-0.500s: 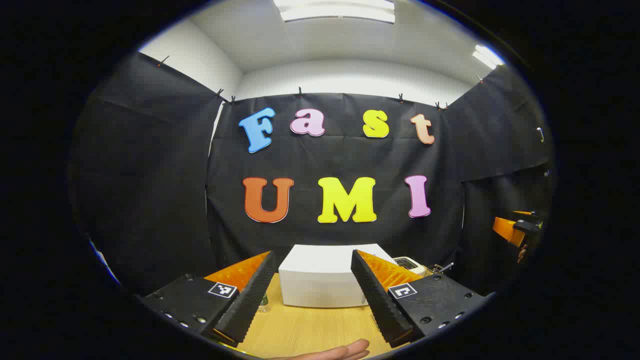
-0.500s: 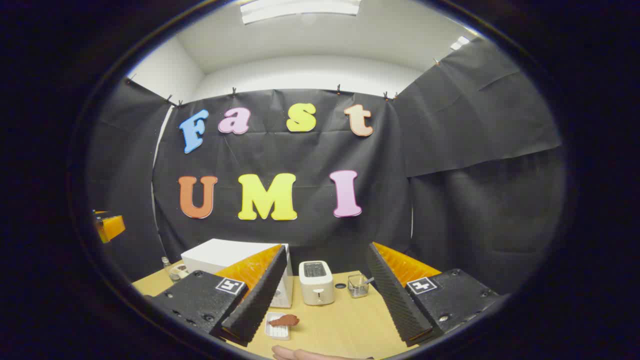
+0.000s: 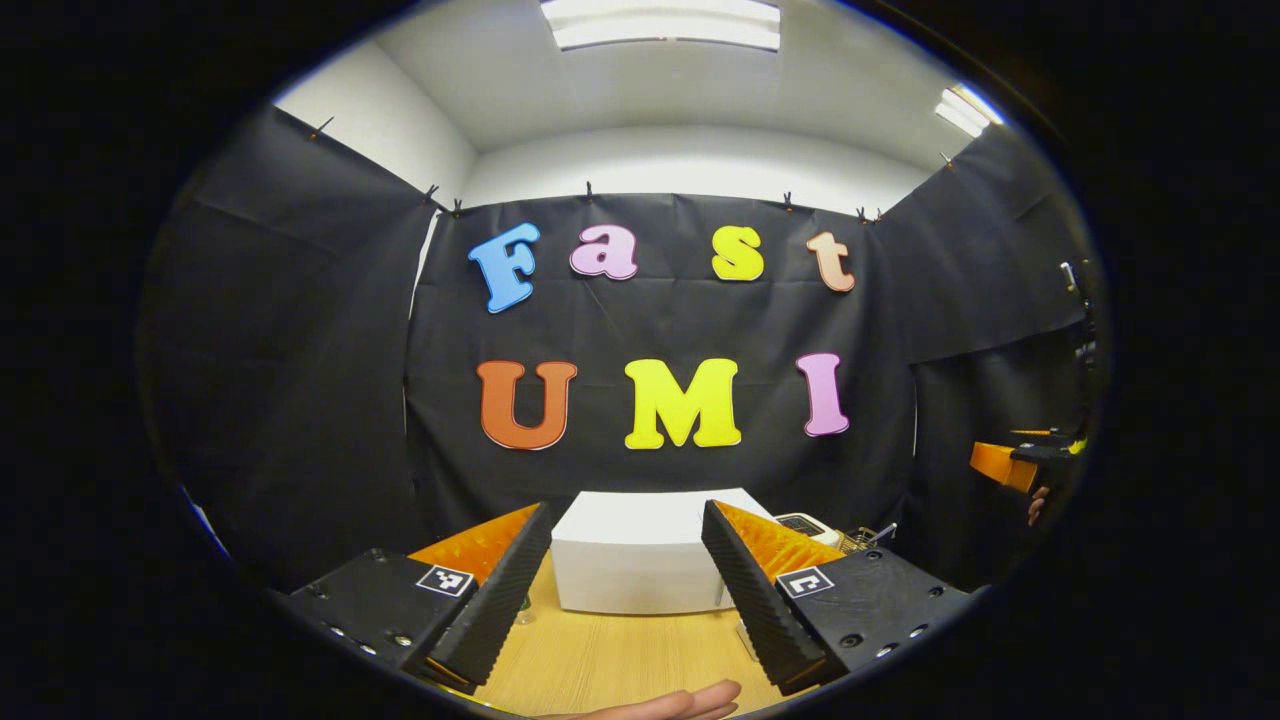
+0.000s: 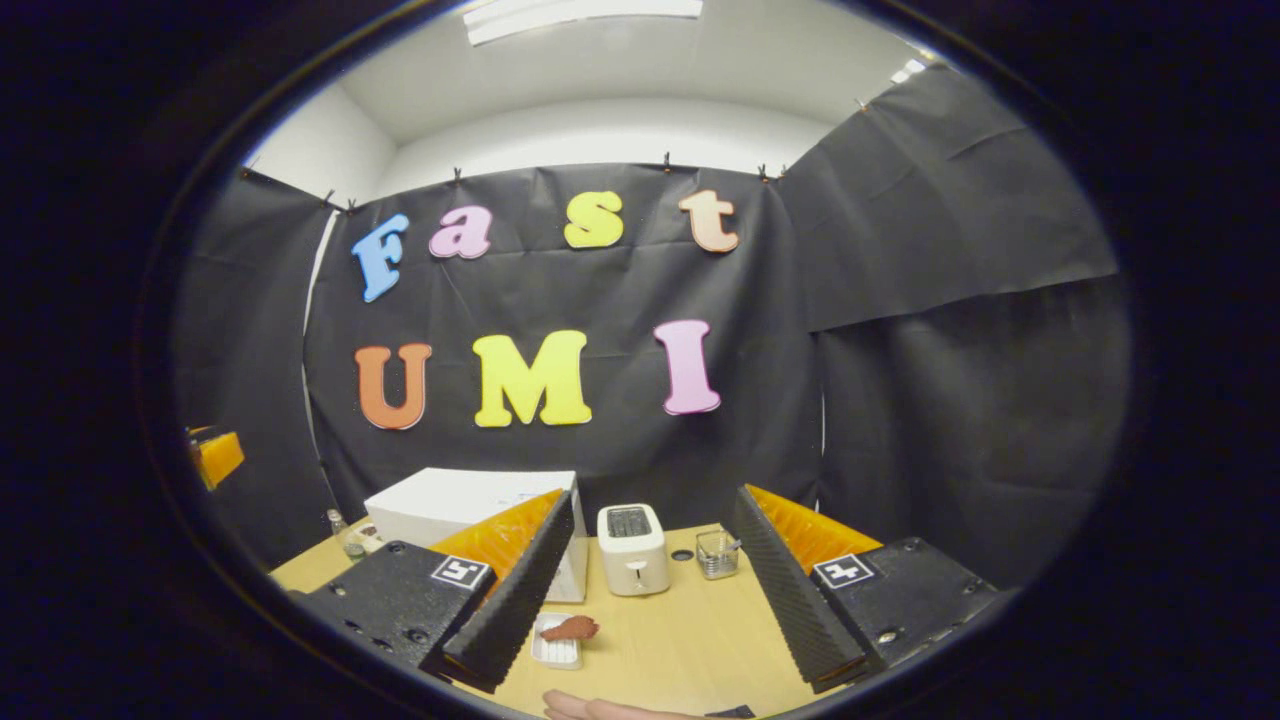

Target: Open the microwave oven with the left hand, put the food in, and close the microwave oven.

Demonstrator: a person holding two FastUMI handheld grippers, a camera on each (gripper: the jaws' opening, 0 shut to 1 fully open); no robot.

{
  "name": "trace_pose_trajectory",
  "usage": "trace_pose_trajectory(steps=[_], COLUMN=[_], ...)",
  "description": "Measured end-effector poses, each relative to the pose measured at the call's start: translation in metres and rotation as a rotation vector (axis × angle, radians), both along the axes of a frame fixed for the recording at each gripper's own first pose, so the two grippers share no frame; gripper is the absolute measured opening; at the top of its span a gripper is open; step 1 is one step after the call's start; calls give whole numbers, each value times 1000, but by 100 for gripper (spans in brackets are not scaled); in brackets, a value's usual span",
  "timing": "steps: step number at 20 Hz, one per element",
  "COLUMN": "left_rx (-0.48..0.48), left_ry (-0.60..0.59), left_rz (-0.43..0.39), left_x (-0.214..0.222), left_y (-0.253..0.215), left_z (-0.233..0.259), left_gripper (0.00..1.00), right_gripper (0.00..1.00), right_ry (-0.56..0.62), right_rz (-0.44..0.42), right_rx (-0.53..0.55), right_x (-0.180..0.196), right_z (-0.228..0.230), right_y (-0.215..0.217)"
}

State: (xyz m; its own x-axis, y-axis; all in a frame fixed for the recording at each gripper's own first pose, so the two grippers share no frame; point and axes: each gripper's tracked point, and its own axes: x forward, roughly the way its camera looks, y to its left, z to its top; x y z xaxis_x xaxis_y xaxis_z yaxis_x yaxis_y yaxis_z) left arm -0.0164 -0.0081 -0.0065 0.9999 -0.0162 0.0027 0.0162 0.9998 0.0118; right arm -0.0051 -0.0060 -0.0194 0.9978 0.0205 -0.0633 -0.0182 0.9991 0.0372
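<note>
Wooden table (image 4: 690, 640): microwave (image 4: 470, 505), toaster (image 4: 632, 548), food tray (image 4: 557, 650) (white), glass (image 4: 716, 555).

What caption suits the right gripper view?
Open right gripper faces microwave, toaster and food on its tray.

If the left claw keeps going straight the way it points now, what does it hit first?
Probably the white microwave: it sits framed between the open left claw fingers, with bare table before it. Depth is unclear.

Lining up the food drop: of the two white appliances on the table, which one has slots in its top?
The small white toaster, standing right of the large white box-shaped microwave oven, has dark slots in its top. The microwave's top is flat and plain.
</note>
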Motion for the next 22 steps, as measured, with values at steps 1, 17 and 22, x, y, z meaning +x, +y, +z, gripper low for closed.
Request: trace_pose_trajectory(steps=[1, 17, 22], left_rx=[-1, -40, -53], left_ry=[12, 38, 36], left_rz=[-4, -53, -45], left_x=[-1, 70, 126], left_y=[-2, -36, -52], left_z=[-3, -33, -59], left_gripper=[94, 94, 94], right_gripper=[95, 100, 100], right_ry=[3, -37, -75], right_rz=[12, 56, 40], right_rx=[4, -13, -29], right_x=[-3, -9, -12], right_z=[-1, 7, 14], right_y=[3, -2, -11])
